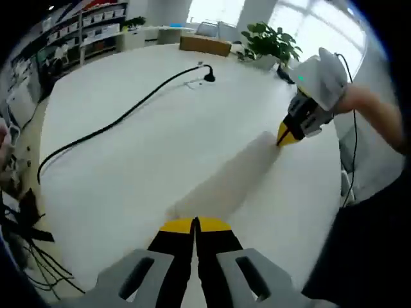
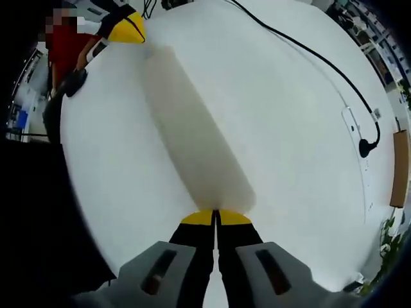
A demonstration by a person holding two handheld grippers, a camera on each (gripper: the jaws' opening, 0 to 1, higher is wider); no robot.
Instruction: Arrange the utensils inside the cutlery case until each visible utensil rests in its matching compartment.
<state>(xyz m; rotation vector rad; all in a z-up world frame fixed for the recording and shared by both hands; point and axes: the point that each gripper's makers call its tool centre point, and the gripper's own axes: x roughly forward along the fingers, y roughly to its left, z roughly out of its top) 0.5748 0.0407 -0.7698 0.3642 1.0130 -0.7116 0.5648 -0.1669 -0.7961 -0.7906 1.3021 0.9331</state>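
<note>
In the left gripper view, the left gripper [image 1: 194, 226] is seen with its 2 yellow-tipped fingers [image 1: 176, 226] clenched together at one end of a long, pale cutlery case [image 1: 225, 183] lying on the white counter [image 1: 128, 167]. The right gripper [image 1: 287, 135] is met at the case's far end, held by a hand [image 1: 363, 102]. A black cable [image 1: 122, 115] is laid across the counter, and a potted plant [image 1: 270, 42] is seen beyond. In the right gripper view, the right gripper [image 2: 216, 218] is shown with fingers [image 2: 234, 218] pressed together at the case [image 2: 196, 138], the left gripper [image 2: 128, 29] at the opposite end. Whether either grips the case cannot be told.
</note>
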